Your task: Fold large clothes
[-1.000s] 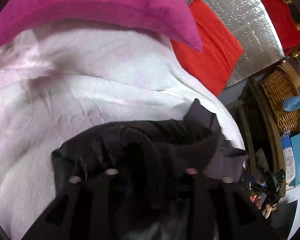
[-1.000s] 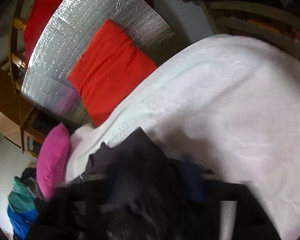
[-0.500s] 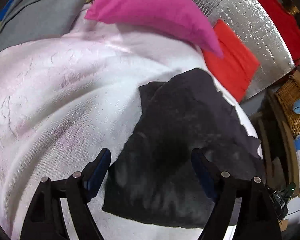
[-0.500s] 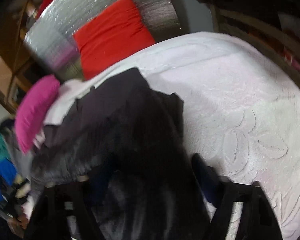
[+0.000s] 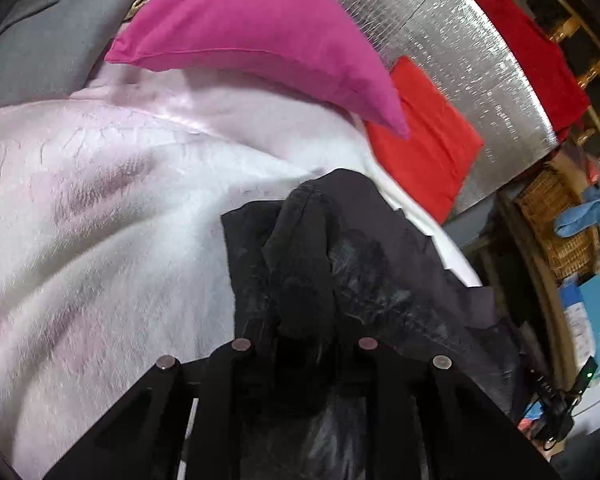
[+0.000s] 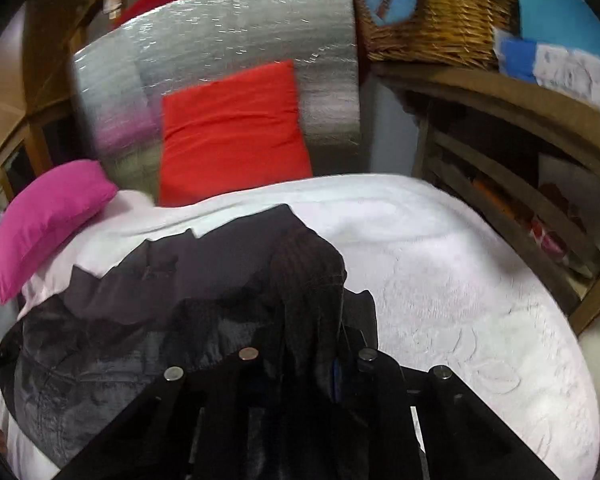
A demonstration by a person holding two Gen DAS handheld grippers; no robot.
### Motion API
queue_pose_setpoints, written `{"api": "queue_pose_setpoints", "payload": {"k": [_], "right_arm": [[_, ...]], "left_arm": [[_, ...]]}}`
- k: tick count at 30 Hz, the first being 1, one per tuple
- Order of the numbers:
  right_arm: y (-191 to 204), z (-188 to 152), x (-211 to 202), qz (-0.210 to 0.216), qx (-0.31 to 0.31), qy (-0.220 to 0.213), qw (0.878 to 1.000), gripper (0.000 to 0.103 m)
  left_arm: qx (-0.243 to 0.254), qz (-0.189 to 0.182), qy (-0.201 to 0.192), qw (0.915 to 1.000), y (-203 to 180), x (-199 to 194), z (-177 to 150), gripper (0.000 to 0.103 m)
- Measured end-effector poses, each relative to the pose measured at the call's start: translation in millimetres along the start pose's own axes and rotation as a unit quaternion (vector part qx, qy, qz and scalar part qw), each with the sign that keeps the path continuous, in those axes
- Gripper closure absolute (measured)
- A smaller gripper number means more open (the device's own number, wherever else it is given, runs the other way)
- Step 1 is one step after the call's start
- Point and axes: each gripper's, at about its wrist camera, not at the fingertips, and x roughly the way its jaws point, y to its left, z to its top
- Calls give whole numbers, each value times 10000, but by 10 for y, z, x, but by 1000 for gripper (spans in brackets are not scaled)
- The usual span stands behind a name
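A large dark grey garment lies crumpled on a white fleecy blanket that covers a bed. My left gripper is at the garment's near edge; its jaws are closing, and a bunched ridge of the dark cloth stands pinched between them, hiding the pads. In the right wrist view the same garment spreads to the left over the blanket. A raised fold of it is clamped in my right gripper, which is shut.
A pink pillow and a red cushion lie at the bed's head against a silver foil panel. A grey garment lies beyond the pillow. A wooden shelf with a wicker basket stands beside the bed.
Half a second ago both grippers stood open over the flat garment. Both have since closed on raised folds of it. The right wrist view has rolled more upright.
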Motion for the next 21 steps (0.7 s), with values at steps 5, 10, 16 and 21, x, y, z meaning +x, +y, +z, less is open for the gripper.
{"api": "queue_pose_setpoints", "payload": {"k": [5,10,16,21], "right_arm": [[-167,-235,484,-73,442,854,9953,81],[-352,-253,291,272,1160,855,9892,52],[-653,-449,-248,681,2007,429,9763,26],[-708,-674,-554,1126,2312,399,9655,26]], "left_arm": [[-171,149,364,9991,117,176,-55,77],[-77,478,229,9986,4,-48,-52,73],[299,609,-209,9975,-259,-470,-146,50],[450,592,-425,9963,-411,-736,-311,40]]}}
